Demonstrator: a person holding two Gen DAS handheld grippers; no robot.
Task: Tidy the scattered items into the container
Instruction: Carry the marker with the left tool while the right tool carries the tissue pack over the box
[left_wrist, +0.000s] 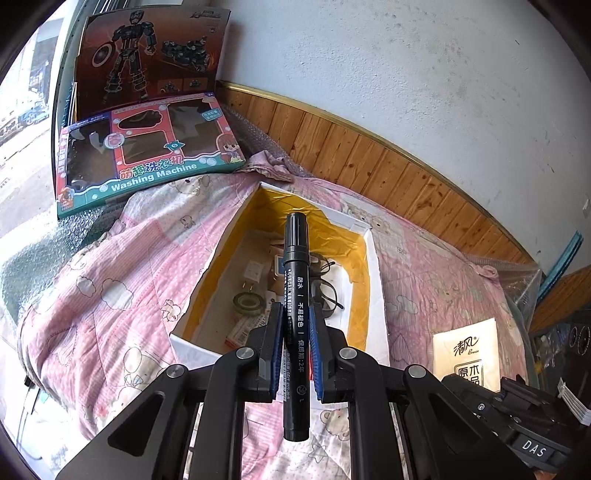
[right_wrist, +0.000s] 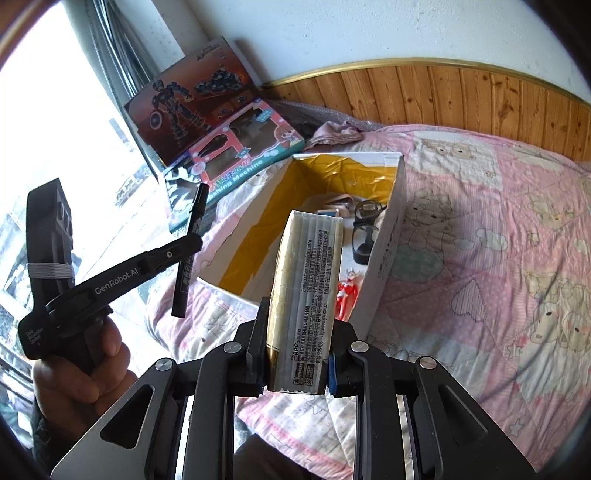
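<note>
My left gripper (left_wrist: 295, 314) is shut on a black marker (left_wrist: 294, 258) that points forward over the open white box with yellow lining (left_wrist: 373, 280). Inside that box lie a plug, a tape roll, glasses and other small items. In the right wrist view my right gripper (right_wrist: 297, 321) is shut on a tissue pack (right_wrist: 308, 288), held upright just before the box (right_wrist: 388, 236). The box there holds black glasses (right_wrist: 364, 229) and a red toy figure (right_wrist: 345, 291). A hand (right_wrist: 88, 373) holds the left gripper (right_wrist: 190, 242) with the marker (right_wrist: 188, 254) left of the box.
The box rests on a pink quilt (left_wrist: 110, 280) over a bed. Two toy boxes (left_wrist: 147, 147) lean by the window at the far left. Wooden wall panelling (left_wrist: 369, 155) runs behind the bed. A tissue pack (left_wrist: 469, 354) lies on the quilt to the right.
</note>
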